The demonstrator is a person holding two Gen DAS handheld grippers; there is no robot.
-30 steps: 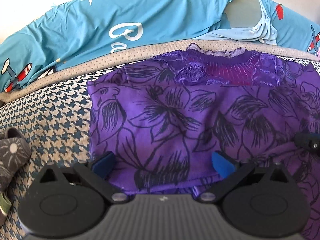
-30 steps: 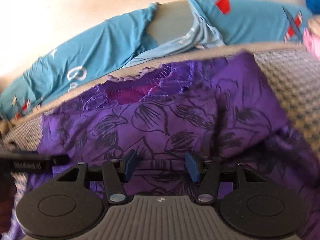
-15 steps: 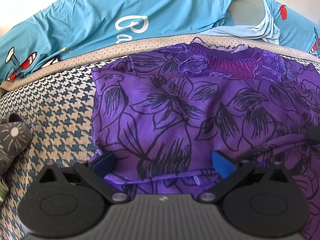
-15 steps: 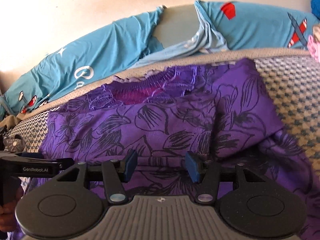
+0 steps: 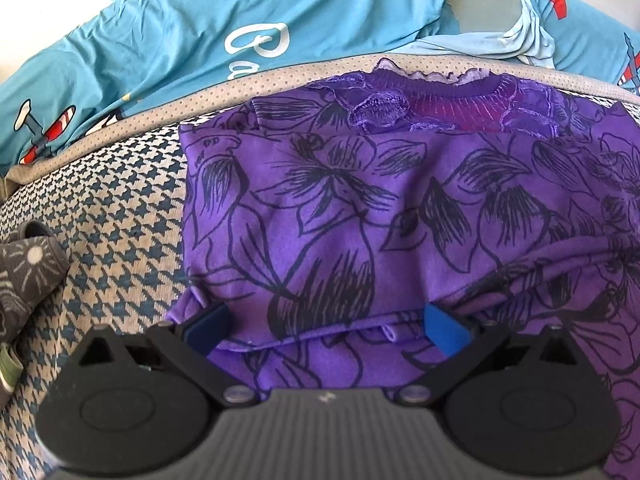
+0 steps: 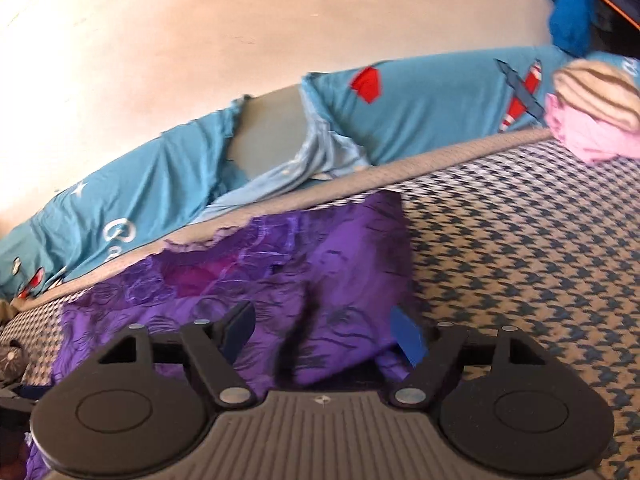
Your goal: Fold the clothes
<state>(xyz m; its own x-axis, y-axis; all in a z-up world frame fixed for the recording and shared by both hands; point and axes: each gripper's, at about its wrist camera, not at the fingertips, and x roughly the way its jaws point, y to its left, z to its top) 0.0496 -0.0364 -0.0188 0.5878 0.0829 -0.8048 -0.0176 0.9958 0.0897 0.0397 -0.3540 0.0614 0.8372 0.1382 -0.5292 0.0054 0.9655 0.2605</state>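
A purple top with black flower print [image 5: 360, 208] lies on the houndstooth mattress [image 5: 120, 216], neckline toward the far edge. Its lower part is folded up over the body. My left gripper [image 5: 324, 328] is open, its blue pads either side of the folded hem near the left side. My right gripper [image 6: 324, 332] is open wide over the top's right side [image 6: 344, 264], where a raised fold of cloth sits between the jaws. The right wrist view is blurred.
A teal sheet with plane prints [image 5: 240, 32] lies bunched behind the mattress against the wall. A grey patterned cloth [image 5: 24, 276] lies at the left. Pink and striped clothes [image 6: 592, 120] are piled at the far right. Bare mattress [image 6: 520, 248] extends to the right.
My right gripper has opened wider and swung right and up, showing more mattress and wall. My left gripper has drawn back slightly; the fold lies on the top.
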